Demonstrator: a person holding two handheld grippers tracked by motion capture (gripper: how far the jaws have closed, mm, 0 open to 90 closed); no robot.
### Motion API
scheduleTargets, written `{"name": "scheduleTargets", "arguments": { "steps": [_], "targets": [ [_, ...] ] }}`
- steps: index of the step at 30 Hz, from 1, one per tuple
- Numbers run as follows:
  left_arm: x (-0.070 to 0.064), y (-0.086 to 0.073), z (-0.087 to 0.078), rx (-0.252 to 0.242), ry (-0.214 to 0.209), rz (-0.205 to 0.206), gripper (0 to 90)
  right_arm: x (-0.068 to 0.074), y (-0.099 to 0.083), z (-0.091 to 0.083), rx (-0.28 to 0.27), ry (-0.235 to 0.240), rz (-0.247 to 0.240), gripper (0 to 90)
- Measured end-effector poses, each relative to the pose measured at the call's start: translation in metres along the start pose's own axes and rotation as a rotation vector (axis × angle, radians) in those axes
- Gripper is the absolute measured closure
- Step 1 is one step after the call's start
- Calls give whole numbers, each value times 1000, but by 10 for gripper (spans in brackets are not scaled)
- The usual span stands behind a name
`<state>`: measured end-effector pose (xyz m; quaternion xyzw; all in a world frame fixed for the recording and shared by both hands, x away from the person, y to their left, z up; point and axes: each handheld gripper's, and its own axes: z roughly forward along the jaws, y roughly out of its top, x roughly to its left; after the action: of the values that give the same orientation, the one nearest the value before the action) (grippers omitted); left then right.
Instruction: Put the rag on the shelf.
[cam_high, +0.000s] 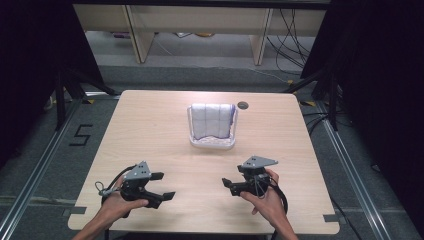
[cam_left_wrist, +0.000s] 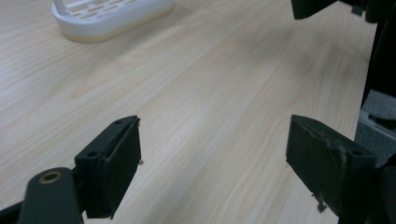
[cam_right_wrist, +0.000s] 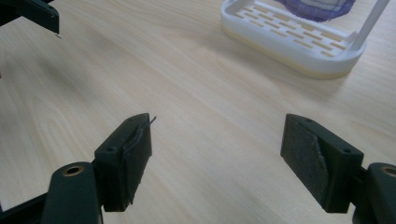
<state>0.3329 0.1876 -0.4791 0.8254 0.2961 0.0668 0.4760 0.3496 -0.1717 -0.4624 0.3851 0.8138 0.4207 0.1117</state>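
A white slotted rack (cam_high: 212, 140) stands mid-table with a white and purple checked cloth (cam_high: 212, 120) draped over its frame. My left gripper (cam_high: 165, 185) is held near the front left edge, open, with nothing between its jaws. My right gripper (cam_high: 228, 186) is at the front right, open and empty too, its jaws pointing left. In the left gripper view the open jaws (cam_left_wrist: 215, 123) frame bare wood, with the rack base (cam_left_wrist: 112, 16) far off. In the right gripper view the open jaws (cam_right_wrist: 217, 119) face the rack (cam_right_wrist: 289, 42) and the cloth's hem (cam_right_wrist: 317, 7).
The light wooden table (cam_high: 150, 125) has a round cable hole (cam_high: 243, 105) near its back edge. Black curtains flank both sides. Wooden furniture legs and cables stand on the floor behind. A "5" mark (cam_high: 80, 135) is taped on the floor at left.
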Motion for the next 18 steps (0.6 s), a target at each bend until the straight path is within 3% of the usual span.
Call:
{"name": "scheduleTargets", "arguments": {
  "steps": [8, 11, 18],
  "targets": [
    [-7, -17, 0, 16, -10, -5, 176, 15, -12, 0, 11, 13, -22, 248],
    [-11, -22, -2, 35, -3, 20, 176, 19, -17, -1, 24, 21, -23, 241],
    [-21, -29, -6, 28, 9, 36, 172, 27, -35, 0, 55, 33, -31, 205]
  ]
}}
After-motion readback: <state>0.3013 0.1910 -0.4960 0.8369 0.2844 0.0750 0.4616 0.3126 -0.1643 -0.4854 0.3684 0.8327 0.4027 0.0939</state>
